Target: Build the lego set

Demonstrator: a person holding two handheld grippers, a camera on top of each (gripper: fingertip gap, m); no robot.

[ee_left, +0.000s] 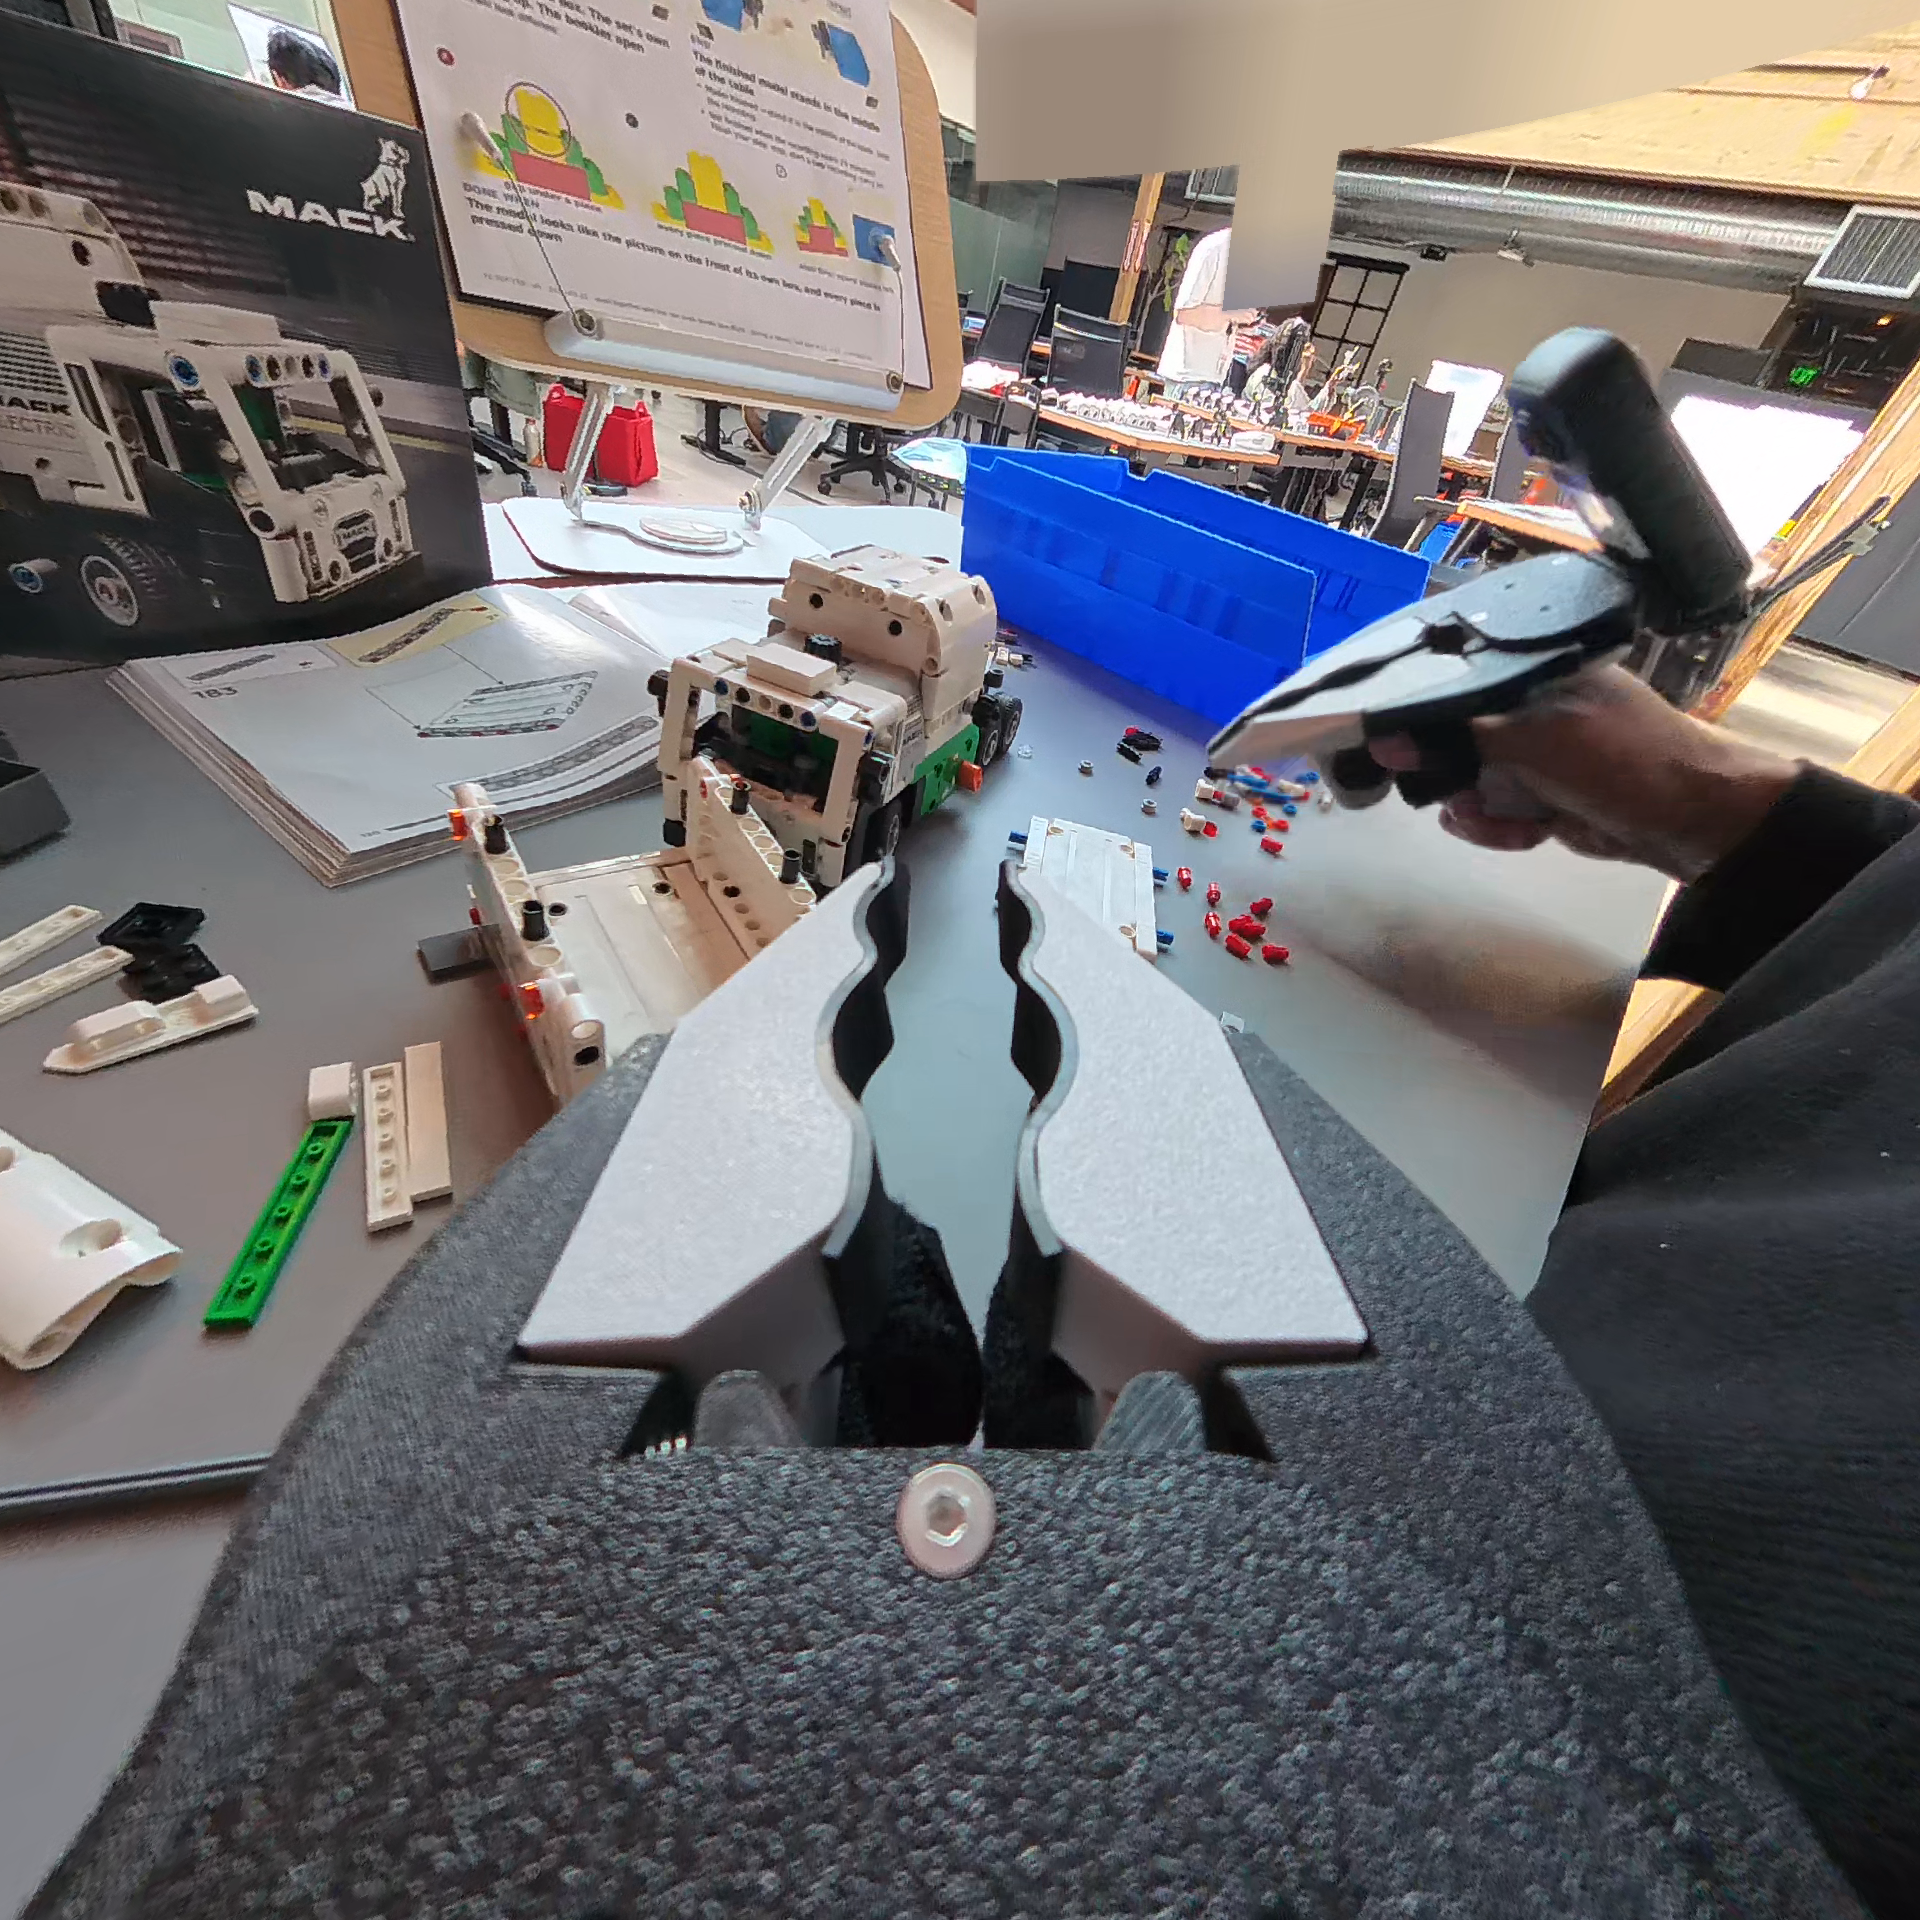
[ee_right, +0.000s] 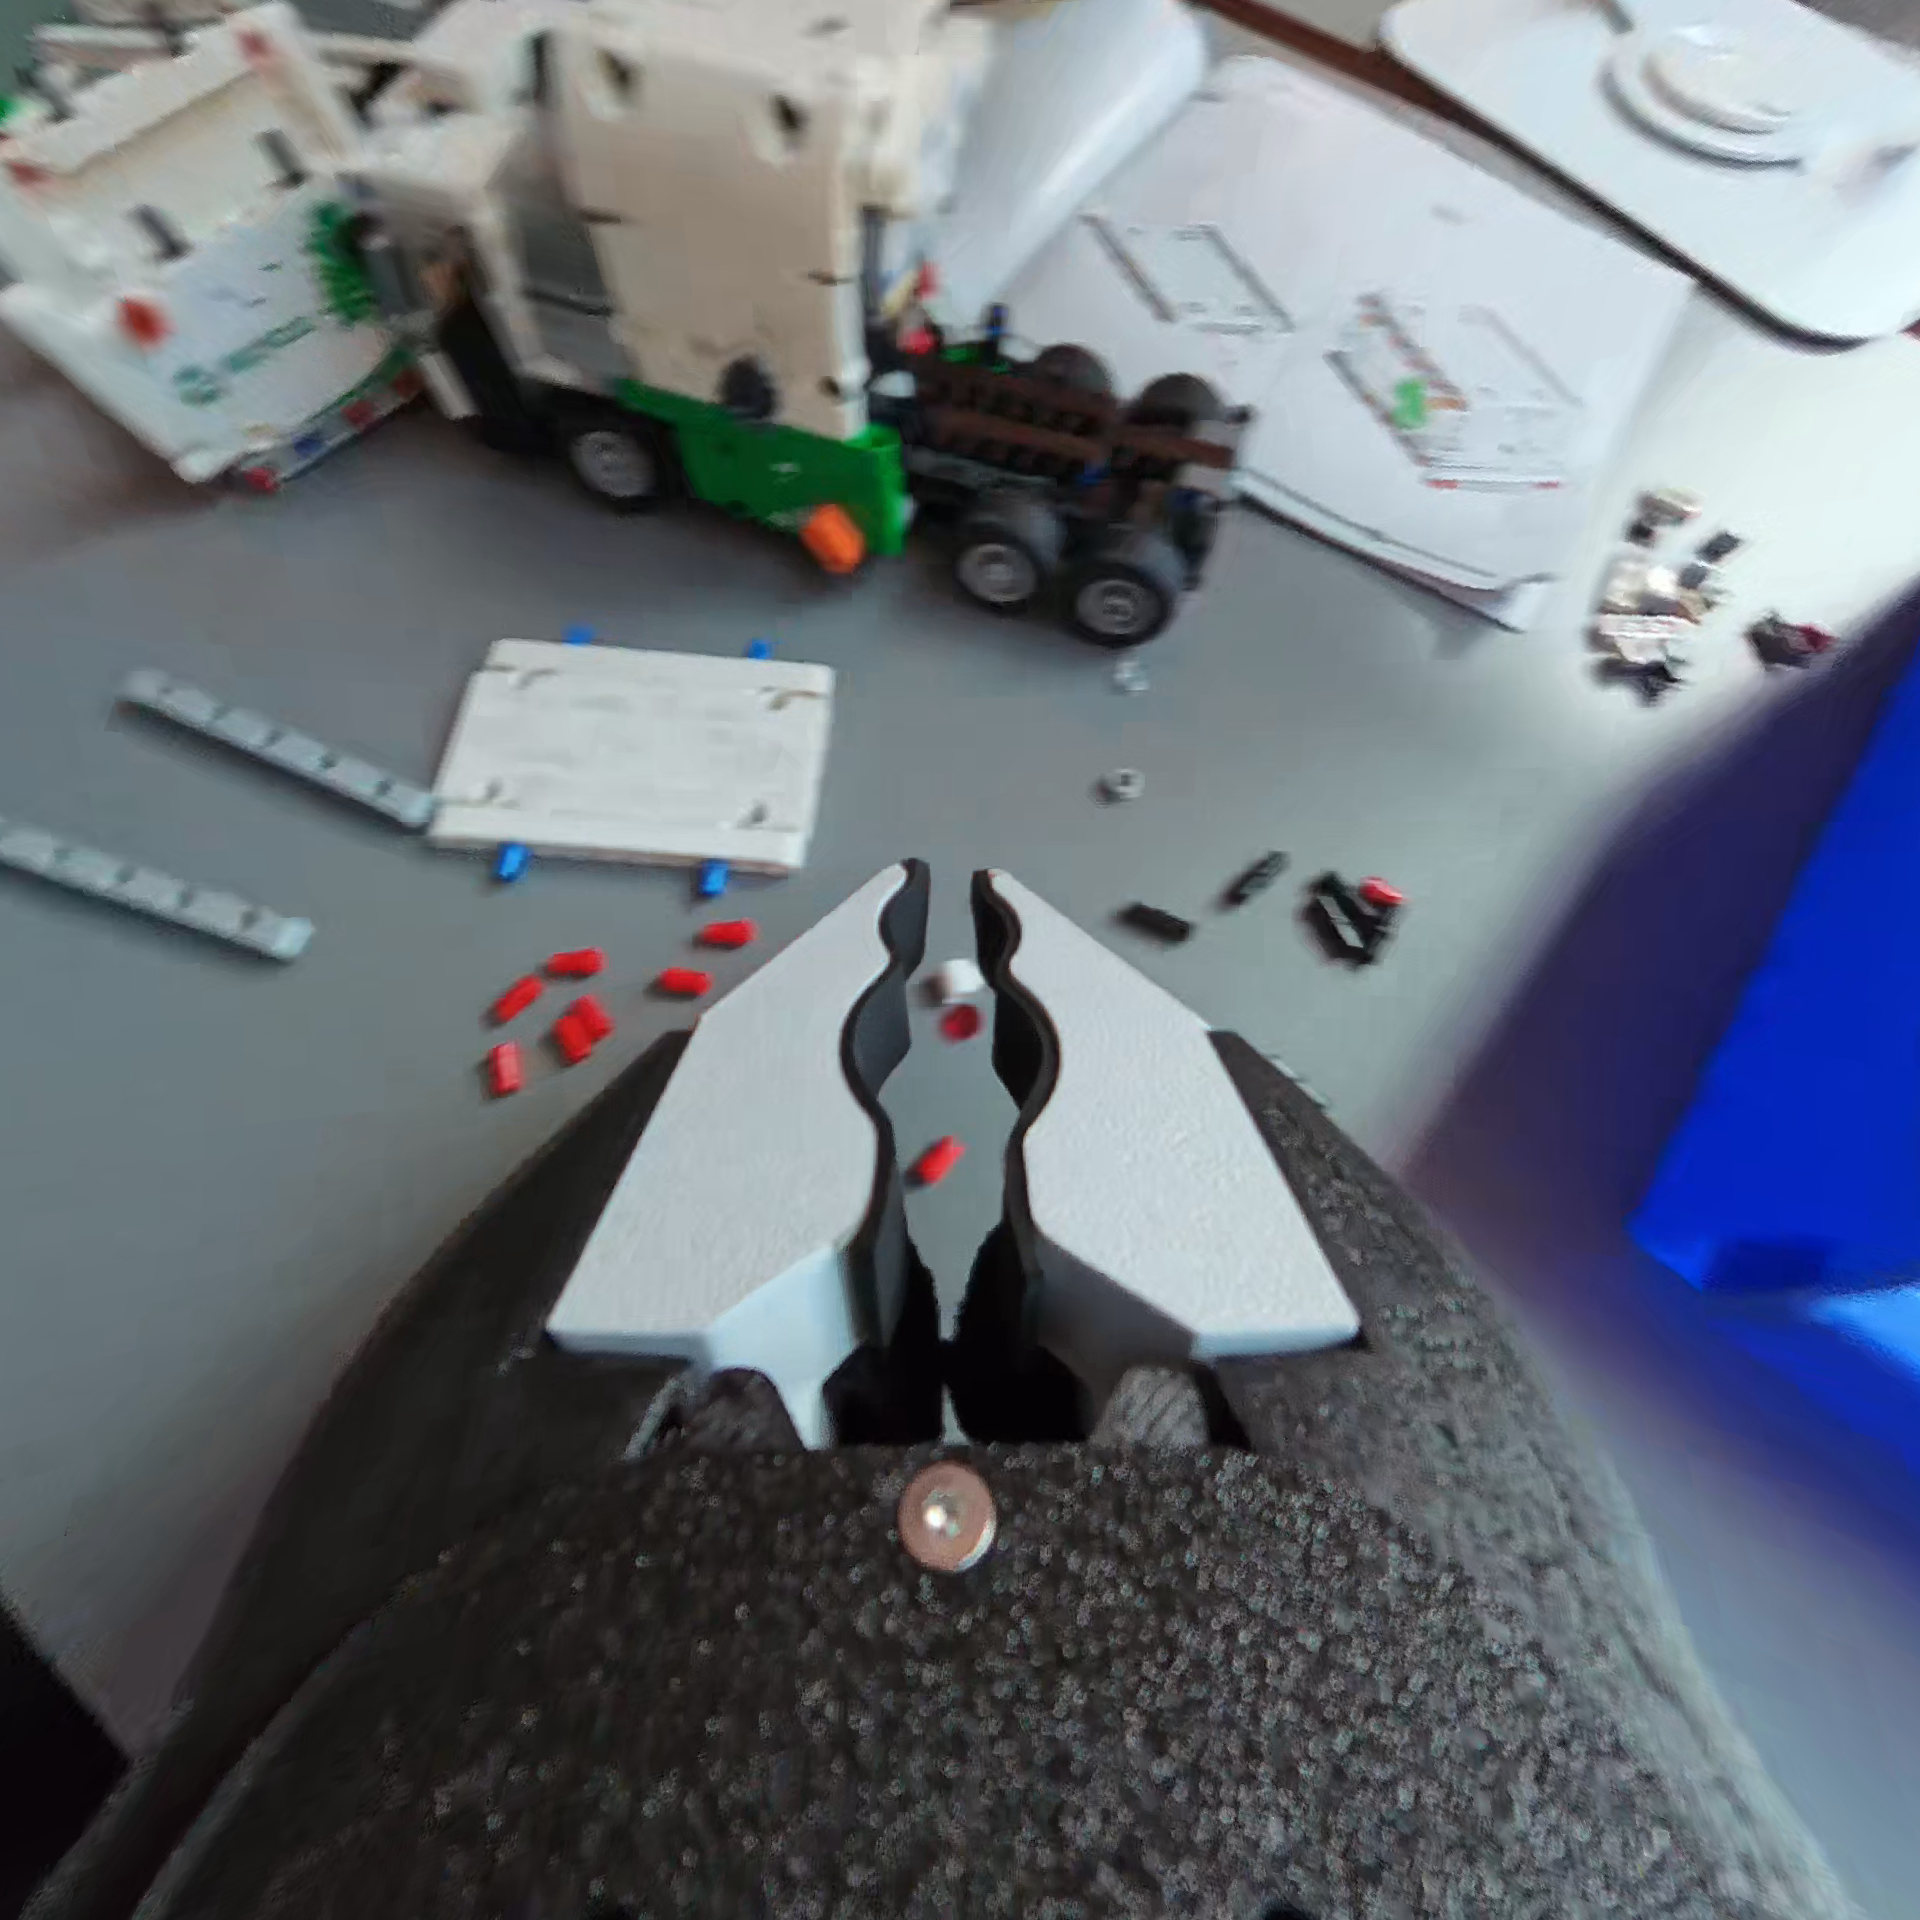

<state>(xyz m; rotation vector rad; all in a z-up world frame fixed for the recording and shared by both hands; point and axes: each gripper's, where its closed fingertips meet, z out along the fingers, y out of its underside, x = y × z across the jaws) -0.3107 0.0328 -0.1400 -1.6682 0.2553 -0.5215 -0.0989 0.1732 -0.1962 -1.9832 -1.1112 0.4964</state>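
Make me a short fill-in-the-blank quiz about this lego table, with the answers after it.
1. The bin behind the truck is coloured ____.
2. The long flat plate lying at the table's left is coloured ____.
3. The right tool hovers over scattered small pins coloured ____.
4. The left tool grips ____.

Answers: blue; green; red; nothing

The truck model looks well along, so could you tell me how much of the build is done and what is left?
Done: the truck has its cab, chassis and wheels. In hand: nothing; the right gripper hovers slightly open over the loose red pins, and the left gripper is empty. Left: the white panel, the hinged white section and the green strip lie unattached.
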